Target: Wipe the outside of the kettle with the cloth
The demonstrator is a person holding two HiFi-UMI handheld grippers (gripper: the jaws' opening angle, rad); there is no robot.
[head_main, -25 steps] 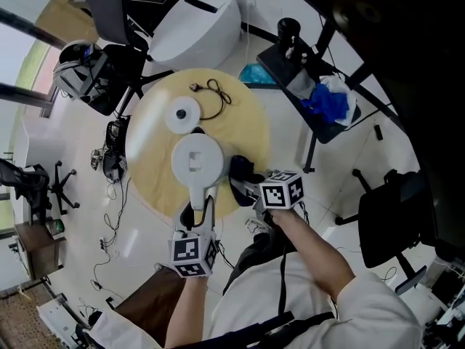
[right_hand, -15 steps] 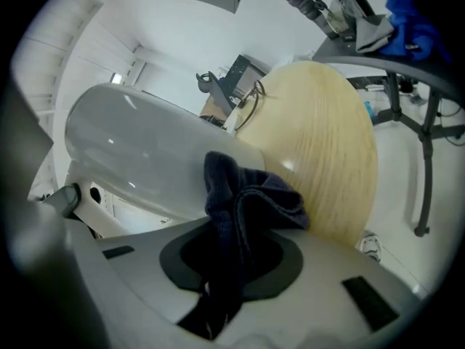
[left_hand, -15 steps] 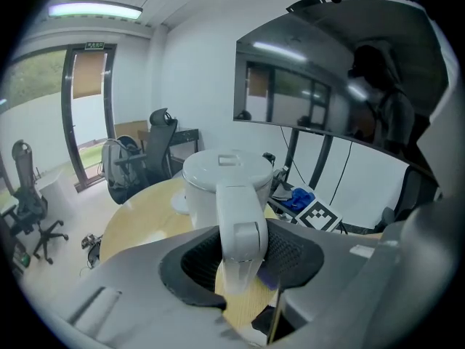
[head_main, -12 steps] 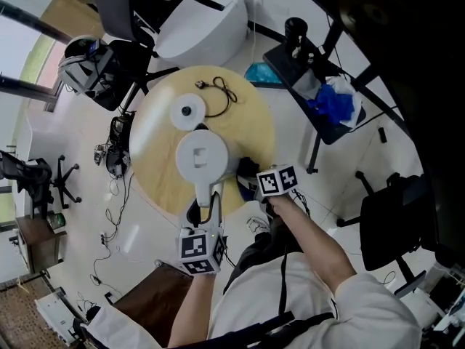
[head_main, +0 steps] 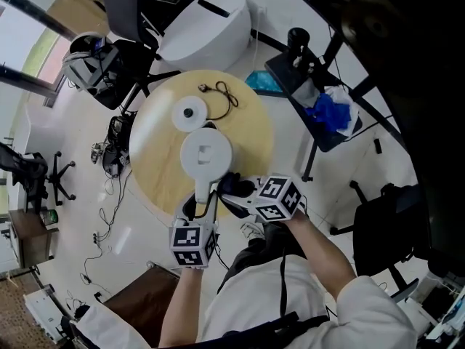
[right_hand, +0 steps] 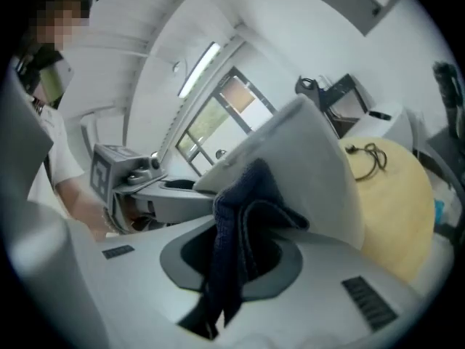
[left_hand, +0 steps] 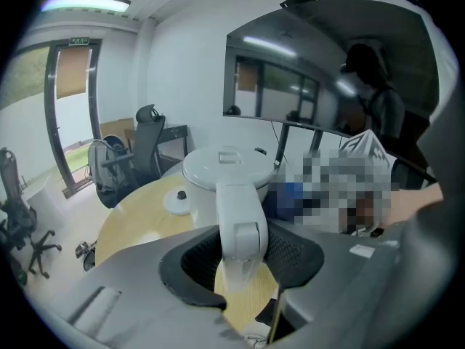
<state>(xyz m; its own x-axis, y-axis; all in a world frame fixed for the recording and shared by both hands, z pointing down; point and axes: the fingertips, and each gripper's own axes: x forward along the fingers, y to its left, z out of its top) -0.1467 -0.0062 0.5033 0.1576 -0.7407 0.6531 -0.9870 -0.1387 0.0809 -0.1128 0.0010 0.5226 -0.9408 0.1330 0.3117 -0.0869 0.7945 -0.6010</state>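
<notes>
A white kettle (head_main: 205, 155) stands on the round wooden table (head_main: 251, 133) with its handle (head_main: 202, 191) toward me. My left gripper (head_main: 197, 208) is shut on that handle, which shows between the jaws in the left gripper view as a white bar (left_hand: 240, 231). My right gripper (head_main: 234, 189) is shut on a dark blue cloth (head_main: 231, 184), just right of the handle. In the right gripper view the cloth (right_hand: 240, 224) hangs bunched between the jaws and lies against the kettle's white wall (right_hand: 312, 166).
The kettle's round white base (head_main: 188, 113) and its black cord (head_main: 221, 93) lie on the far half of the table. A large white housing (head_main: 207, 27) stands beyond it. A black stand with blue material (head_main: 330, 111) is at the right, and office chairs stand around.
My right gripper has rolled and carried the cloth from the kettle's right side round to its near side, next to the handle. My left gripper has kept still on the handle.
</notes>
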